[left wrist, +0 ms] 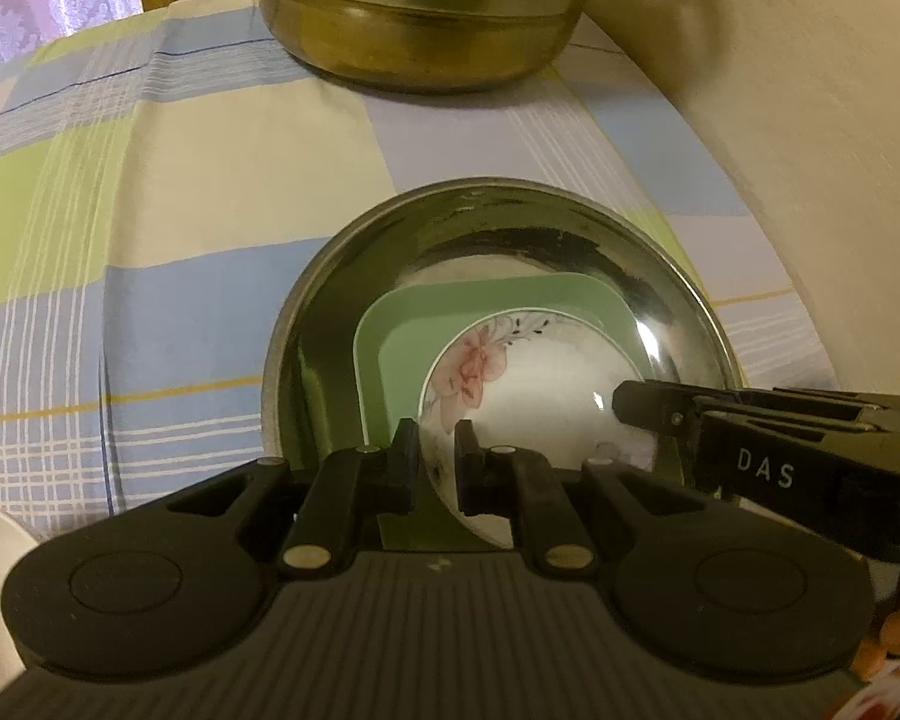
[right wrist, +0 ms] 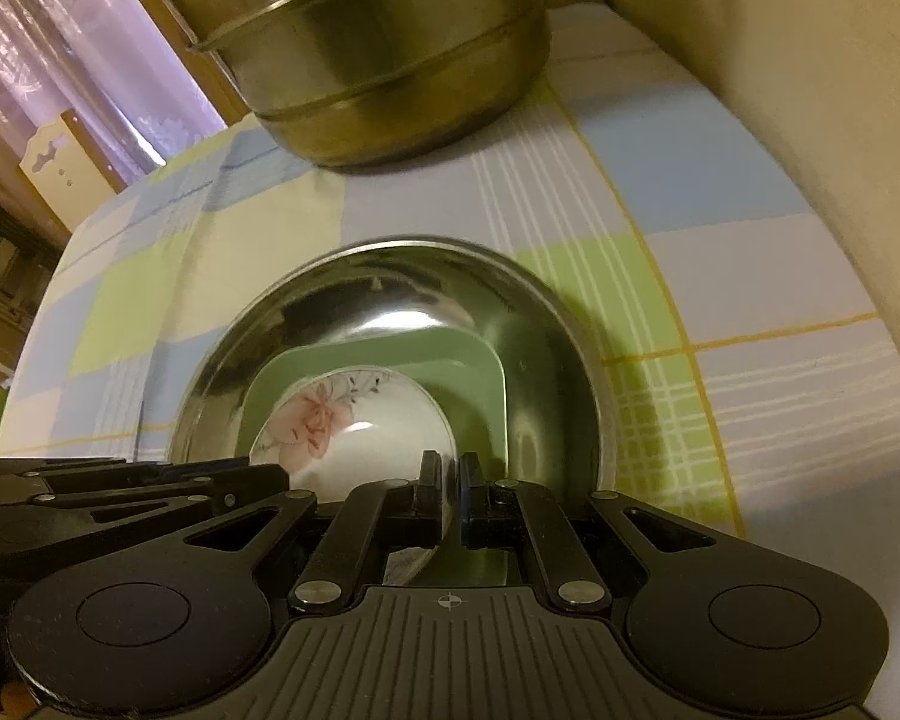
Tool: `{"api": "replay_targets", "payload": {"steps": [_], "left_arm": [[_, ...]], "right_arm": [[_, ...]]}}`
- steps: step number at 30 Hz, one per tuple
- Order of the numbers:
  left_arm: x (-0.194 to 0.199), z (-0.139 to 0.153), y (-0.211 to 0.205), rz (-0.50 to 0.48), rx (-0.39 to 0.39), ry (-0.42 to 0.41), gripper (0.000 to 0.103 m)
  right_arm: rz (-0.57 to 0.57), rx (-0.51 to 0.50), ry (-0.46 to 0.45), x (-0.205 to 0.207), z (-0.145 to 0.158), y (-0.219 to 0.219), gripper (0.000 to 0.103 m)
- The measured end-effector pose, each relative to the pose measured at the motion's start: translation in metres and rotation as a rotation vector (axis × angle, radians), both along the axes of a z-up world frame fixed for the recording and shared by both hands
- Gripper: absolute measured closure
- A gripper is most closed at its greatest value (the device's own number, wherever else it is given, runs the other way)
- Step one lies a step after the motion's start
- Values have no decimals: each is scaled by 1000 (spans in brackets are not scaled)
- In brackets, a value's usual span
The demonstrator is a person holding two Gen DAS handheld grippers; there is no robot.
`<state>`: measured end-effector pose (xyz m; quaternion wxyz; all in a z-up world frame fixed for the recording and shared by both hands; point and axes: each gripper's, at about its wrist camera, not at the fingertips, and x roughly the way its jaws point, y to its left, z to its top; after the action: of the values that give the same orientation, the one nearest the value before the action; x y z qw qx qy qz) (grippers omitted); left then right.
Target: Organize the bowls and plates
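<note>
- A white floral bowl [left wrist: 534, 372] is nested in a green square plate [left wrist: 390, 330], which sits inside a steel bowl [left wrist: 510, 228].
- The near rim of the floral bowl is clamped by the left gripper [left wrist: 437, 438], its jaws almost together on the thin edge.
- The same bowl's rim is pinched at another spot by the right gripper [right wrist: 448, 468], jaws nearly closed.
- The stack rests on a checked cloth [left wrist: 180, 210] over the tabletop.
- A large metal pot [left wrist: 420, 12] stands beyond, well apart.
</note>
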<state>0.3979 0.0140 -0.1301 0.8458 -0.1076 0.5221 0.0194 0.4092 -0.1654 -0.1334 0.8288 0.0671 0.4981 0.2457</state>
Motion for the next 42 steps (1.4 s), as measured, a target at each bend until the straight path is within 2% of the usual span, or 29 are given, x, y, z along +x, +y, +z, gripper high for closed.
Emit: {"api": "replay_targets", "payload": {"steps": [3,7,8,18,22,29,35,38,42], "left_arm": [[-3,5,0,9,21,-23,92],[-12,18,0,11,20,-56,92],[-16,23,-1,9,22,-68,92],[-68,73,-18,9,67,-180,87],[-103,97,-29,15,88,-227,85],[-168,123,-51,71,112,-250,82],[-222,138,-72,124,121,-276,80],[-250,144,-82,153,128,-286,75],[-283,147,-90,192,133,-283,74]], "right_arm": [[1,4,-40,-3,5,-2,94],[-8,33,-92,-10,17,-9,61],[-11,45,-105,-13,22,-12,58],[-2,119,-194,-58,64,-43,52],[16,142,-241,-88,82,-58,47],[45,183,-281,-141,107,-87,42],[88,190,-299,-186,116,-107,38],[115,196,-305,-205,115,-114,37],[154,209,-297,-228,111,-118,36]]}}
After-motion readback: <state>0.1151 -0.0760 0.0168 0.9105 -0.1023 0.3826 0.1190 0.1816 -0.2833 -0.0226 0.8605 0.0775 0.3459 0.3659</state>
